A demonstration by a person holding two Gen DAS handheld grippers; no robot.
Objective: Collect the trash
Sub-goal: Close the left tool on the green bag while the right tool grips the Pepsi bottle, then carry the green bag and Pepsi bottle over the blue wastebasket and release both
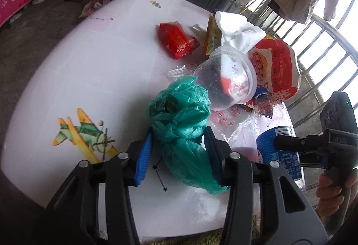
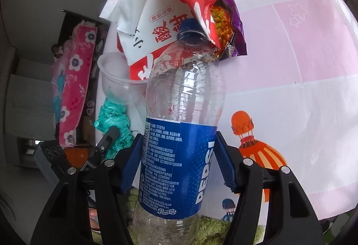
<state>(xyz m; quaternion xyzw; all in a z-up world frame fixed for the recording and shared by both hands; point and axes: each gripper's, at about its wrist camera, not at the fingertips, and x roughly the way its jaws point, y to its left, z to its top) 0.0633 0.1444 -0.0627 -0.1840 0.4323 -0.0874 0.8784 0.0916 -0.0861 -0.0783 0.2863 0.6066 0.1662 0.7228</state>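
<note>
Evidently both grasps are made: the left tool (image 1: 179, 151) pinches the crumpled green bag (image 1: 179, 119) on the table (image 1: 89, 70), the right tool (image 2: 179, 162) clamps the Pepsi bottle (image 2: 179, 133). Next, lift both clear without dragging neighbouring wrappers (image 1: 275, 65).

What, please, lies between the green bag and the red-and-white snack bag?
A clear plastic cup on its side lies between the green bag and the snack bag; the left wrist view shows it.

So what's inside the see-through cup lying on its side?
White crumpled tissue and something red show through the clear plastic cup. Dark specks dot its wall. Whatever lies deeper is hidden by the tissue.
</note>
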